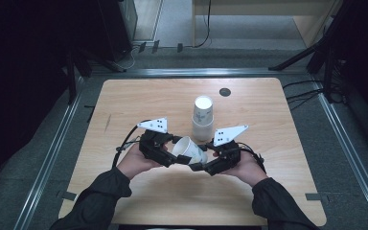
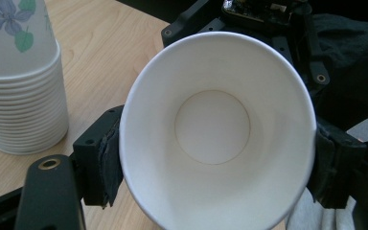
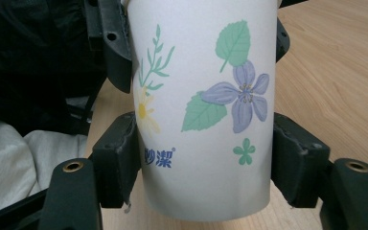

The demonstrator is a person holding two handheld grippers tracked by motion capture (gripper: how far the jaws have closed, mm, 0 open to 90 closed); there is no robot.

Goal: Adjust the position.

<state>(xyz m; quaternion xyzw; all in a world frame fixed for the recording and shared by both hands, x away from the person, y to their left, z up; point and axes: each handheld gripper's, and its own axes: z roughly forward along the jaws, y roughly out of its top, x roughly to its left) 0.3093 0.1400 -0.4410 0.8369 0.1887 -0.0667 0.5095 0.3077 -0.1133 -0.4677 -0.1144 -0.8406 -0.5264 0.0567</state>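
Observation:
A white paper cup [image 1: 189,149] with a flower print lies tilted between my two grippers, above the front middle of the wooden table [image 1: 268,158]. My left gripper [image 1: 174,156] is shut on it near the rim. In the left gripper view the open mouth of the cup [image 2: 213,127] faces the camera, with a pad pressed on each side of it. My right gripper [image 1: 200,165] is shut on the cup's lower part. Its view shows the printed wall of the cup [image 3: 203,110] clamped between both pads.
An upside-down stack of the same paper cups [image 1: 203,119] stands just behind the grippers, mid-table, and at the left in the left gripper view [image 2: 19,96]. A dark round grommet [image 1: 225,92] sits near the far edge. Metal rails and cables run along the floor.

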